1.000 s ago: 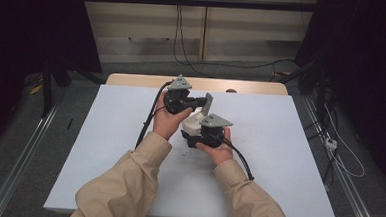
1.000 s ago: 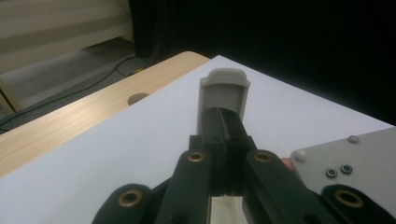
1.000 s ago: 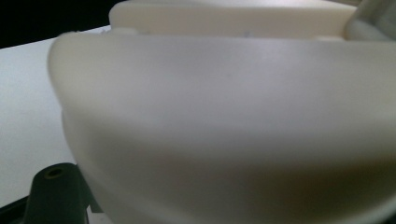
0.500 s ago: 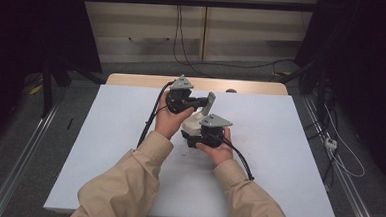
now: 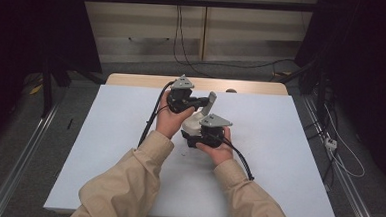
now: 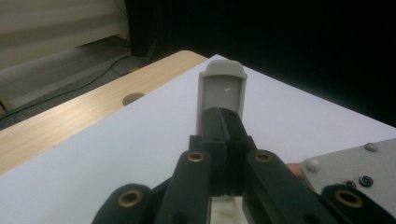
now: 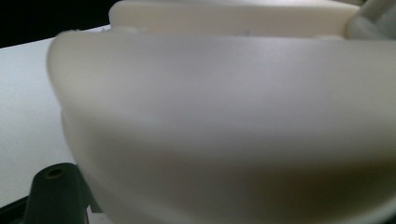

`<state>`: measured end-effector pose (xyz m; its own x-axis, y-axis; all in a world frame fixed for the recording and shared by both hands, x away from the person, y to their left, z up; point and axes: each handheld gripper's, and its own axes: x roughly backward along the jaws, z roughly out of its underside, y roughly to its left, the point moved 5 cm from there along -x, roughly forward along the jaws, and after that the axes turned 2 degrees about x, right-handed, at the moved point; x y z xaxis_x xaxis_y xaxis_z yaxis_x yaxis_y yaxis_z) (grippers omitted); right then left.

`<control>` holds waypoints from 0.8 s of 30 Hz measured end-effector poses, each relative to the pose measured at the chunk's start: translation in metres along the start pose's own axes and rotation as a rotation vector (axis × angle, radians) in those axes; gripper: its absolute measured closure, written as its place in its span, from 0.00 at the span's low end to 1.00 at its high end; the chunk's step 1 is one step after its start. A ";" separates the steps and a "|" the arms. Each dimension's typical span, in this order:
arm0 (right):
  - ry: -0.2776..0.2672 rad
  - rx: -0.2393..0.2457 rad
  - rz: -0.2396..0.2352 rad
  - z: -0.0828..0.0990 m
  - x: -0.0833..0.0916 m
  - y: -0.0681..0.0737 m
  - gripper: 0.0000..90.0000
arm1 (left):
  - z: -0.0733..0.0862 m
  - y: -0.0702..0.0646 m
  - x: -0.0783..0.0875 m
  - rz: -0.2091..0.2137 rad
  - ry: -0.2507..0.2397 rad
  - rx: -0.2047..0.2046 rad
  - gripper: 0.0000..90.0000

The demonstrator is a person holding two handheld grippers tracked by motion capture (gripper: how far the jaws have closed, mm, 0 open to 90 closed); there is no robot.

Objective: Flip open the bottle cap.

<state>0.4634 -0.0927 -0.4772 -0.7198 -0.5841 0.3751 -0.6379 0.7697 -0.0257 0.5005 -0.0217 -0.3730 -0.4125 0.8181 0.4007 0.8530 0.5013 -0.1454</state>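
A white rounded plastic piece [image 5: 195, 121] is held just above the white tabletop [image 5: 288, 158], between both grippers. From it a flat grey flap [image 5: 210, 102] with a rounded end sticks up. My left gripper [image 5: 201, 104] is shut on that flap; in the left gripper view the two black jaws [image 6: 223, 116] meet on the flap [image 6: 222, 86] low down. My right gripper [image 5: 196, 132] sits on the near side of the white piece, shut on it. In the right gripper view the white body [image 7: 224, 116] is very close, with one black finger [image 7: 53, 191] under its edge.
The white board lies on a wooden table [image 5: 252, 86] with a round hole [image 6: 133, 98] near its far edge. Black cables [image 5: 150, 124] trail from both grippers across the board. Metal rails [image 5: 23, 154] run along the floor on either side.
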 end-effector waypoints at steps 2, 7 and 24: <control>0.000 0.000 0.000 0.000 0.000 0.000 0.21 | 0.000 0.000 0.000 0.001 0.001 0.001 1.00; 0.001 0.001 0.000 0.000 0.000 0.000 0.21 | 0.000 0.000 -0.002 0.003 0.001 0.001 1.00; 0.000 0.001 -0.001 0.000 0.000 0.000 0.21 | 0.001 0.001 -0.006 0.007 0.008 -0.006 1.00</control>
<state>0.4636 -0.0927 -0.4775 -0.7192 -0.5846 0.3755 -0.6388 0.7690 -0.0262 0.5031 -0.0253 -0.3766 -0.4041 0.8191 0.4071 0.8575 0.4941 -0.1430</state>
